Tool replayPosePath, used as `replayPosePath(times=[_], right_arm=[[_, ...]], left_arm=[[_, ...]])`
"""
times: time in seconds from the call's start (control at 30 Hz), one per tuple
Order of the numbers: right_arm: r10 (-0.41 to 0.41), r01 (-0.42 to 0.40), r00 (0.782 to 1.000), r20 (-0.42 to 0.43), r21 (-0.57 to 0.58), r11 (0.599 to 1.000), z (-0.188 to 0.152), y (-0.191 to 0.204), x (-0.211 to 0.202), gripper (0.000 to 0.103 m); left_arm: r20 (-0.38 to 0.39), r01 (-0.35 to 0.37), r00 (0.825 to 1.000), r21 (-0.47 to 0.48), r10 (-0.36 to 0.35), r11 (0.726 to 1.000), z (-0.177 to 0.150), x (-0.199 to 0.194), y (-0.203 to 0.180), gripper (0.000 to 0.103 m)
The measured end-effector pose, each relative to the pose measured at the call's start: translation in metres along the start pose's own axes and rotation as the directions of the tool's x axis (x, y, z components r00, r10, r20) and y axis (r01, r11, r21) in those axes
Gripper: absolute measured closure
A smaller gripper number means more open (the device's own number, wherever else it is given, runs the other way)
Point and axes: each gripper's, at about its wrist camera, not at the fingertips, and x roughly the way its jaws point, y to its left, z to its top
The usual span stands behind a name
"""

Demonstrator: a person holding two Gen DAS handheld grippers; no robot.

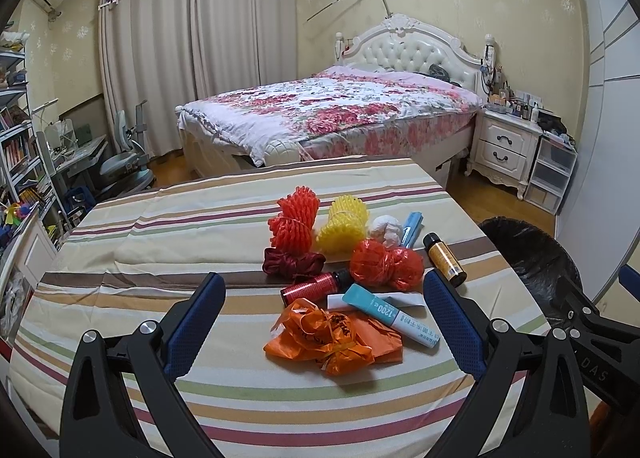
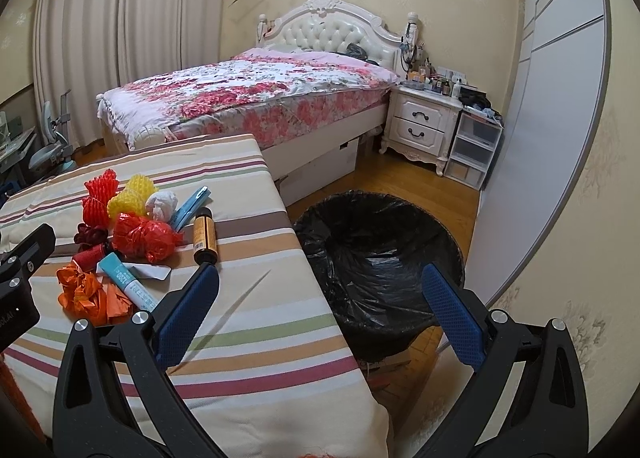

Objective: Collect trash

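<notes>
Both grippers are hovering empty, fingers spread wide apart. The left gripper (image 1: 320,322) is hanging over the trash pile, with the orange bag (image 1: 336,342) and the blue-and-white tube (image 1: 394,314) sitting between its jaws, probably lining up a first pick. The right gripper (image 2: 320,318) is hanging over the table edge, aimed toward the bin (image 2: 376,258), likely waiting. The trash is lying bunched mid-table: red foam net (image 1: 292,221), yellow foam net (image 1: 344,225), white paper wad (image 1: 386,230), red plastic ball (image 1: 384,264), amber bottle (image 1: 444,260), red bottle (image 1: 312,286). The black-lined bin is standing on the wood floor just beside the table, handy for dropping. The striped cloth (image 1: 160,238) is covering the table. It's a bedroom: floral bed (image 1: 328,109), nightstand (image 1: 504,145), curtains (image 1: 192,49).
</notes>
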Motion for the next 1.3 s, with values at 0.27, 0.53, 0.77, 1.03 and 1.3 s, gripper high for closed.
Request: replayPosePath(times=[0.27, 0.53, 0.77, 1.03, 1.3], right_arm=[[-0.002, 0.002, 1.000, -0.005, 0.004, 1.000, -0.002, 0.000, 0.001, 0.004], [0.001, -0.001, 1.000, -0.014, 0.004, 1.000, -0.002, 0.000, 0.003, 0.004], [0.004, -0.004, 1.000, -0.021, 0.005, 1.000, -0.003, 0.001, 0.004, 0.004], [0.023, -0.023, 0.999, -0.048, -0.008, 1.000, -0.005, 0.007, 0.012, 0.004], [0.056, -0.058, 0.995, -0.079, -0.025, 0.998, -0.004, 0.017, 0.021, 0.005]], left_arm=[[-0.001, 0.002, 1.000, 0.001, -0.002, 1.000, -0.002, 0.000, 0.000, 0.007], [-0.005, 0.001, 1.000, 0.002, -0.001, 1.000, -0.002, 0.000, -0.001, 0.007], [-0.014, -0.001, 1.000, -0.008, 0.001, 1.000, -0.002, 0.002, 0.001, 0.007], [-0.042, -0.016, 0.999, -0.029, 0.014, 0.999, -0.007, 0.005, 0.020, 0.007], [-0.085, -0.053, 0.995, -0.066, 0.047, 0.996, 0.006, 0.016, 0.064, 0.007]])
